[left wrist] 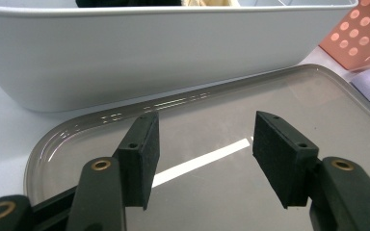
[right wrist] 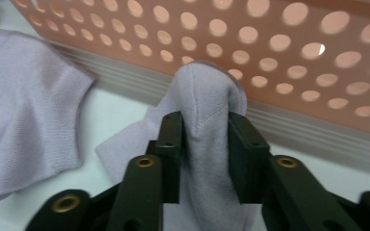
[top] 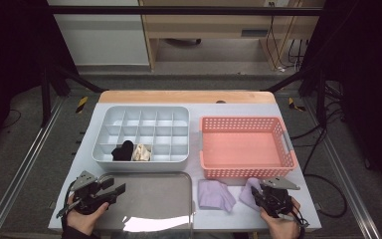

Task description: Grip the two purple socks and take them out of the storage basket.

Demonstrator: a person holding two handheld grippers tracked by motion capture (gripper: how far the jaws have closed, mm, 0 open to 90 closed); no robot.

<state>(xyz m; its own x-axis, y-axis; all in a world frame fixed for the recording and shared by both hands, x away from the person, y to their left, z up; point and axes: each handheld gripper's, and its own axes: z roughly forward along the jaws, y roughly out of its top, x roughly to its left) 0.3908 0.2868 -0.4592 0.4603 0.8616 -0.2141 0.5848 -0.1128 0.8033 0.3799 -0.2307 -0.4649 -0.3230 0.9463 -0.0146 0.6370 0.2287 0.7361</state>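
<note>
Two lavender socks lie on the table in front of the pink basket (top: 241,120). One lavender sock (top: 214,195) (right wrist: 24,96) lies flat. My right gripper (top: 256,192) (right wrist: 204,130) is shut on a raised fold of the other lavender sock (top: 249,187) (right wrist: 207,96), close to the basket wall (right wrist: 270,48). My left gripper (top: 117,191) (left wrist: 204,144) stands open with nothing between its pads, low over the grey tray (top: 149,199) (left wrist: 279,96). The white divided organizer (top: 144,108) (left wrist: 149,53) holds a black sock (top: 123,151) and a cream sock (top: 141,152) in neighbouring front compartments.
The organizer's front wall rises just beyond the tray. The pink basket stands to the organizer's right with nothing inside. The table's near edge runs just below both hands. A wooden strip borders the far edge.
</note>
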